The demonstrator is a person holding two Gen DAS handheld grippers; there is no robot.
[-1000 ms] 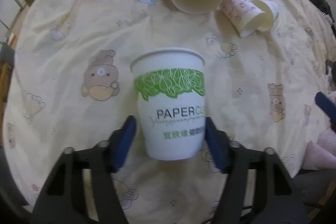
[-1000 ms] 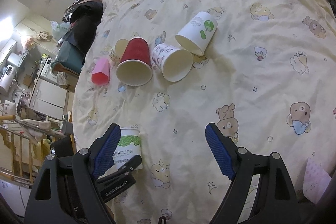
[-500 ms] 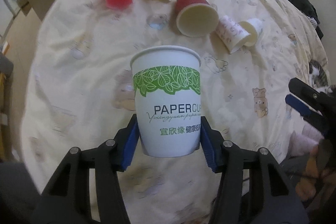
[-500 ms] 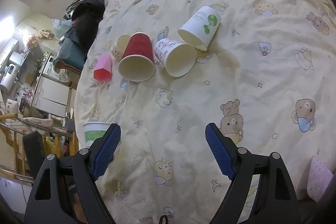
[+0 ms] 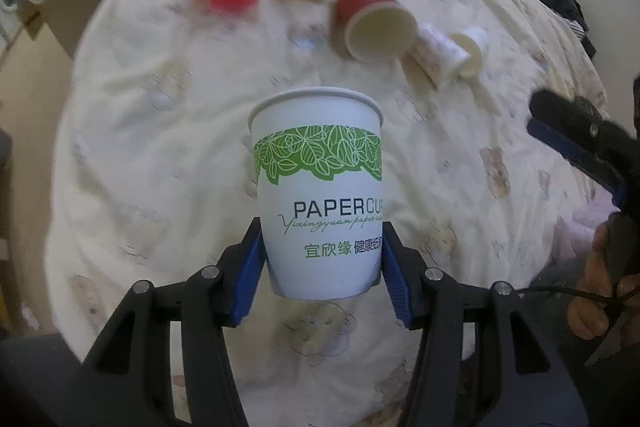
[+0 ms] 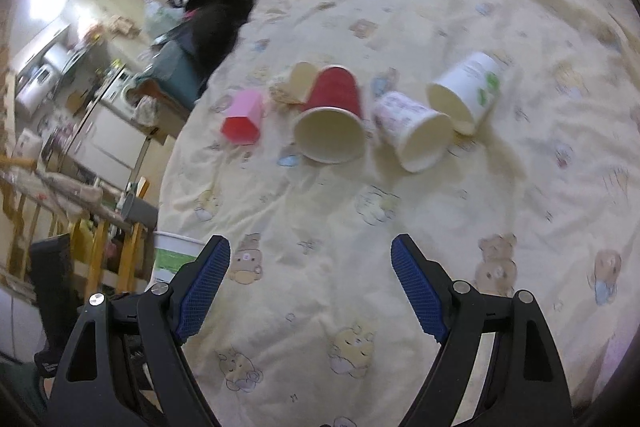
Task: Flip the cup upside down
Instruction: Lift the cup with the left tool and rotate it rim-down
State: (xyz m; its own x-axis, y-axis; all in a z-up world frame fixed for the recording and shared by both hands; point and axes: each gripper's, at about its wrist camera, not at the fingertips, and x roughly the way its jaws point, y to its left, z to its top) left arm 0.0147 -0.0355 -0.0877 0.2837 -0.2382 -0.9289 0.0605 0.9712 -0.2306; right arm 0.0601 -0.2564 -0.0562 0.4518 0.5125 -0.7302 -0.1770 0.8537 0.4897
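A white paper cup [image 5: 320, 195] with a green leaf band and "PAPERCUP" print stands upright, rim up, in my left gripper [image 5: 322, 259]. The blue pads are shut on its lower part and hold it above the bed. The cup's rim and green band also show at the lower left of the right wrist view [image 6: 172, 255]. My right gripper [image 6: 310, 287] is open and empty over the yellow bear-print bedspread [image 6: 400, 235]. It also shows at the right edge of the left wrist view [image 5: 576, 143].
Several cups lie on their sides at the far part of the bed: a red cup [image 6: 332, 123], a patterned white cup [image 6: 412, 131], a white cup with green marks [image 6: 464, 91], a small patterned cup [image 6: 296, 83] and a pink cup [image 6: 244, 117]. The bed edge and room furniture are at left.
My left gripper has closed on the cup and lifted it off the bedspread, higher in each frame. The right gripper has stayed open and has shifted a little.
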